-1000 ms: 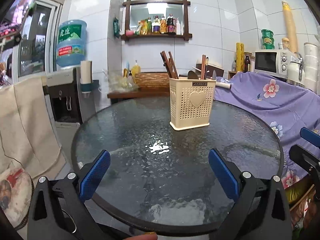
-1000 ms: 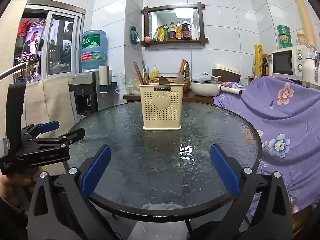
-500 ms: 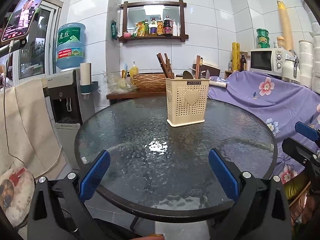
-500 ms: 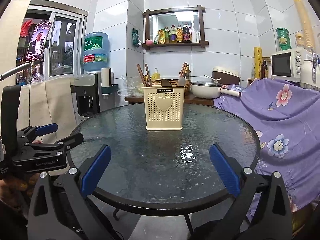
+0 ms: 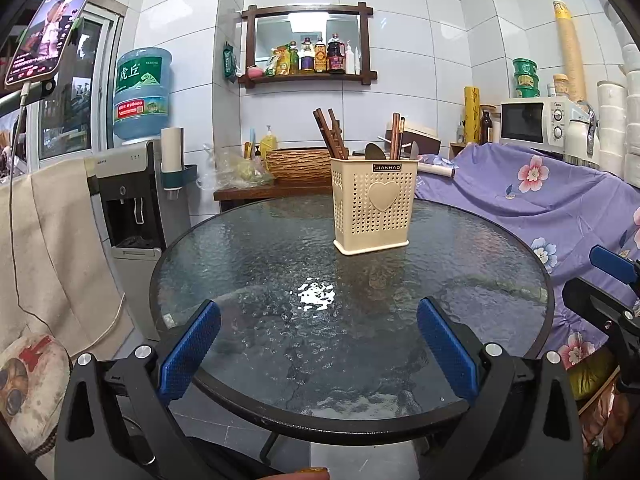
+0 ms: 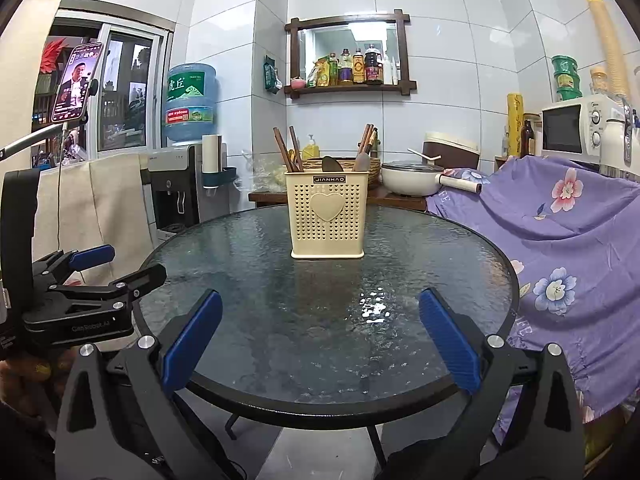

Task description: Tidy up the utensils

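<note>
A: Where are the utensils?

B: They stand in the cream utensil holder point(image 5: 373, 208), a perforated box with a heart on its front. Brown chopsticks point(image 5: 328, 132) lean out at its left end, another pair point(image 6: 366, 140) at its right end, and a dark spoon point(image 6: 331, 165) and one more rounded handle show just above the rim between them.

A: And the holder itself?

B: Upright on the round glass surface point(image 5: 280, 272), toward its far side. Nothing else lies on the glass.

A: What about the grippers?

B: The left gripper point(image 5: 318, 344) is spread wide, its blue pads point(image 5: 188, 348) well apart and holding nothing, at the near edge of the surface. The right gripper point(image 6: 320, 338) is likewise spread wide and empty, hovering at the near edge, well apart from the holder. In the right wrist view the left gripper shows again at the left, gripped by a hand point(image 6: 24, 376).

A: Around the surface?

B: A purple floral cloth point(image 6: 560, 220) drapes over something at the right, a white pan point(image 6: 412, 178) on a wooden side table behind, a water dispenser point(image 5: 132, 200) with a blue bottle at the left, and a wall shelf point(image 5: 308, 76) with bottles above.
</note>
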`<action>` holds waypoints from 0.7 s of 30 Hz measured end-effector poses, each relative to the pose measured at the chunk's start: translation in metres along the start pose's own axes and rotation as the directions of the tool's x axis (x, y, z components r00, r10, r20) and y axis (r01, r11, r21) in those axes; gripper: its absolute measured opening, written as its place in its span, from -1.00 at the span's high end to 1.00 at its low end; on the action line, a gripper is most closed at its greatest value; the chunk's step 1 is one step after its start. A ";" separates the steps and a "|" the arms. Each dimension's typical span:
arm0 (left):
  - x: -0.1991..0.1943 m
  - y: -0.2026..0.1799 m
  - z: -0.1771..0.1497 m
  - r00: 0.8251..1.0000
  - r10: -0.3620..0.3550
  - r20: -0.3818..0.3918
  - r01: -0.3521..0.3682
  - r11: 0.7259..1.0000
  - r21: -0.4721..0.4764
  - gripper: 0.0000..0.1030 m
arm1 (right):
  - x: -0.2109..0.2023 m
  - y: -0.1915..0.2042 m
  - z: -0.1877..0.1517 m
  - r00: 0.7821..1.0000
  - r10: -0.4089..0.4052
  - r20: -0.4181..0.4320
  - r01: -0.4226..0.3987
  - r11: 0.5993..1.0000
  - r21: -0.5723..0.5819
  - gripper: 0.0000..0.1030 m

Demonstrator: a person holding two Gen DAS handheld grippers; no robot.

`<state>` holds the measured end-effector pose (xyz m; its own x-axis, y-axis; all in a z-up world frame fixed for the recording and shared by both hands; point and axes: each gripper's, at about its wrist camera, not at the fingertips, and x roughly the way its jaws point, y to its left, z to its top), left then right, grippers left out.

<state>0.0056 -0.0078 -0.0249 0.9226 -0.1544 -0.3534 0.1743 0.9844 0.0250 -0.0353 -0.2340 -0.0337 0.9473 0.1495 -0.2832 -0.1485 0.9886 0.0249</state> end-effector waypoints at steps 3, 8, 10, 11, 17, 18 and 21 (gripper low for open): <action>0.000 -0.002 0.000 1.000 0.000 0.001 0.000 1.000 0.002 -0.88 | 0.000 0.000 0.000 1.000 -0.004 0.000 0.004 1.000 -0.003 -0.89; 0.000 -0.002 -0.001 1.000 -0.001 -0.007 0.001 1.000 -0.004 -0.88 | 0.000 -0.001 -0.001 1.000 -0.002 -0.004 0.002 1.000 0.001 -0.89; 0.001 -0.002 -0.001 1.000 0.000 -0.013 0.000 1.000 -0.004 -0.88 | 0.000 0.001 0.000 1.000 -0.002 -0.005 0.002 1.000 -0.001 -0.89; 0.002 -0.002 -0.001 1.000 0.003 -0.017 -0.003 1.000 -0.002 -0.88 | 0.000 0.001 0.000 1.000 -0.003 -0.005 0.003 1.000 -0.003 -0.89; 0.004 -0.002 -0.001 1.000 0.005 -0.023 -0.005 1.000 -0.007 -0.88 | 0.000 0.003 0.001 1.000 -0.006 -0.004 0.006 1.000 -0.007 -0.89; 0.004 -0.002 -0.001 1.000 0.005 -0.023 -0.005 1.000 -0.007 -0.88 | 0.000 0.002 0.002 1.000 -0.005 -0.005 0.005 1.000 -0.005 -0.89; 0.005 -0.002 -0.001 1.000 0.002 -0.026 -0.002 1.000 -0.004 -0.88 | 0.000 0.002 0.001 1.000 -0.005 -0.007 0.005 1.000 0.001 -0.89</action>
<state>0.0095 -0.0103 -0.0277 0.9136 -0.1503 -0.3778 0.1711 0.9850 0.0218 -0.0351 -0.2320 -0.0324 0.9460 0.1445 -0.2900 -0.1435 0.9893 0.0246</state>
